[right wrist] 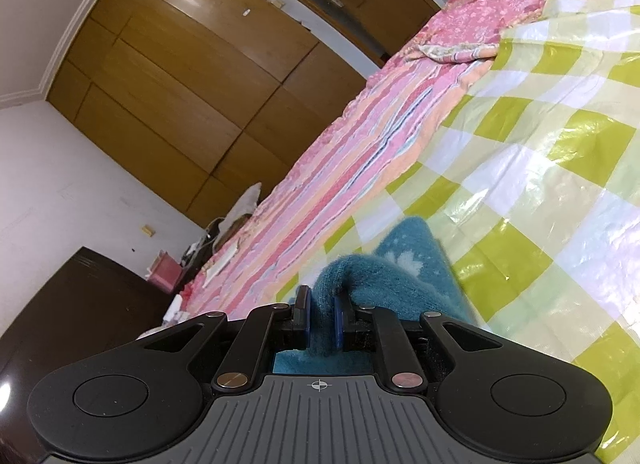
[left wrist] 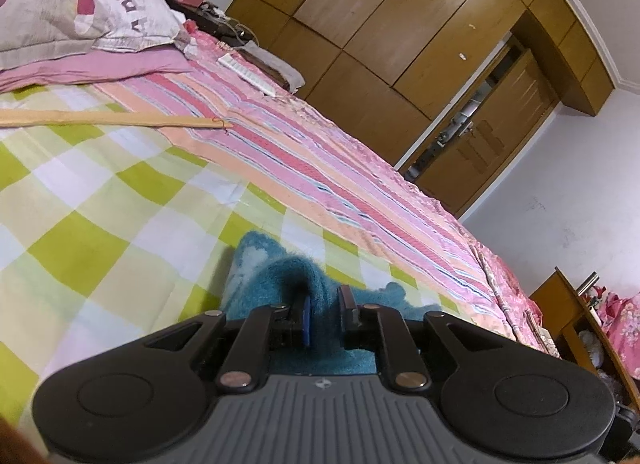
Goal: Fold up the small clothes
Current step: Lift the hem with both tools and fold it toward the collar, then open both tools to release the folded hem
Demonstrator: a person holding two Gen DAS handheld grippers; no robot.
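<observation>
Left gripper (left wrist: 324, 304) and right gripper (right wrist: 322, 304) each pinching teal fuzzy garment (right wrist: 404, 260), checkered sheet (left wrist: 100, 192), wooden stick (left wrist: 120, 119) well apart

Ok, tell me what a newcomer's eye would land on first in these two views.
First, the fuzzy teal garment, bunched low in the middle of both views, with the left gripper and the right gripper each pinching a raised fold of it. Next, the glossy green-and-white checked sheet it lies on, bordered by a pink striped bedspread. Behind them, brown wooden wardrobes fill the wall.
</observation>
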